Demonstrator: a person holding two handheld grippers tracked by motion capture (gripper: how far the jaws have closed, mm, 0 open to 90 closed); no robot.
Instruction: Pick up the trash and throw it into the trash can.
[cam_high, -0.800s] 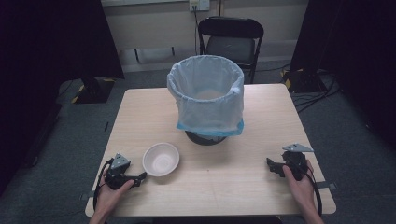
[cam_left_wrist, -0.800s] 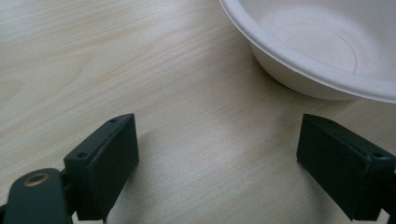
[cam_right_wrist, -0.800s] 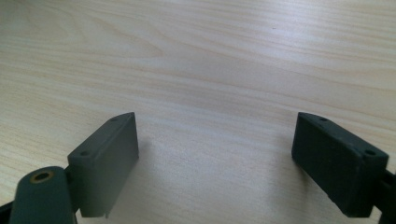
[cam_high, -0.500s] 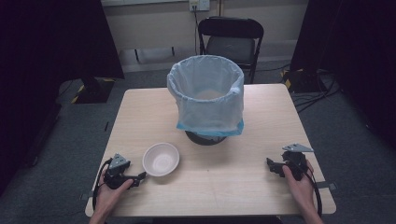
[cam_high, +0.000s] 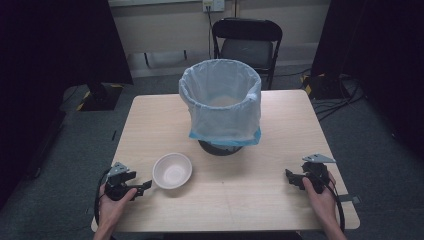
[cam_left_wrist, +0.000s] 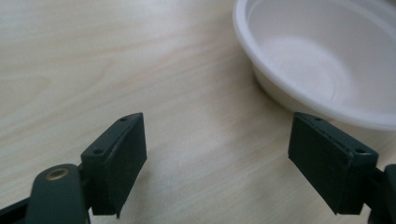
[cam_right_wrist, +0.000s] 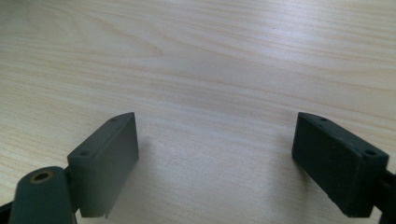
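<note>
A white bowl (cam_high: 172, 170) and a lined bin (cam_high: 221, 106) on a pale wooden table (cam_high: 250, 200)
The empty, upright bowl sat near the front-left edge; the bin, lined with a translucent bluish bag, stood upright behind it at mid-table

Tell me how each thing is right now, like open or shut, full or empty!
Left claw: open, holding nothing, beside the bowl.
Right claw: open, holding nothing, over bare table.
Bowl: upright, empty, on the table.
Bin: upright, no lid, lined with a pale bag; contents can't be told.
Chair: upright, nobody on it.
</note>
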